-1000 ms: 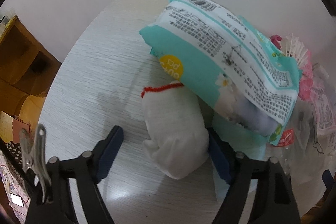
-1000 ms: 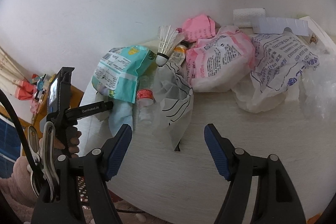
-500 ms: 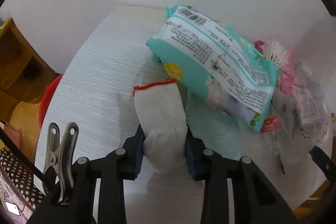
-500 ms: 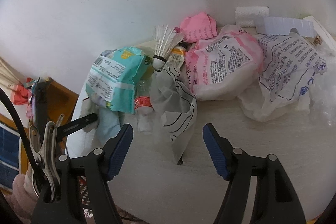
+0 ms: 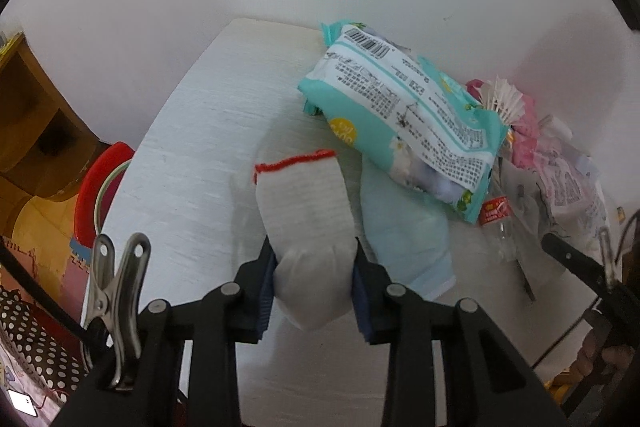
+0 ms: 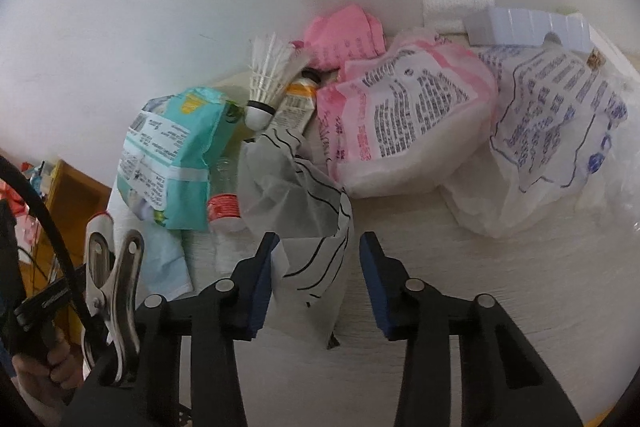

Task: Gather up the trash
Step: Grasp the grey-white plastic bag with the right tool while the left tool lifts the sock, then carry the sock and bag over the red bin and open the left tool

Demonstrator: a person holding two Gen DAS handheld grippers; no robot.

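Gripping white glove with left gripper, fingers clamped on its fingertip end, above bench. Closing right gripper around translucent bag, pads not yet pressing. Early stage: teal pack, shuttlecock, bottle, pink bags uncollected.

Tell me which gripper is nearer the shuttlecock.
Right. The right gripper is closing around a white wrapper just below the shuttlecock; the left gripper clamps the white sock farther away.
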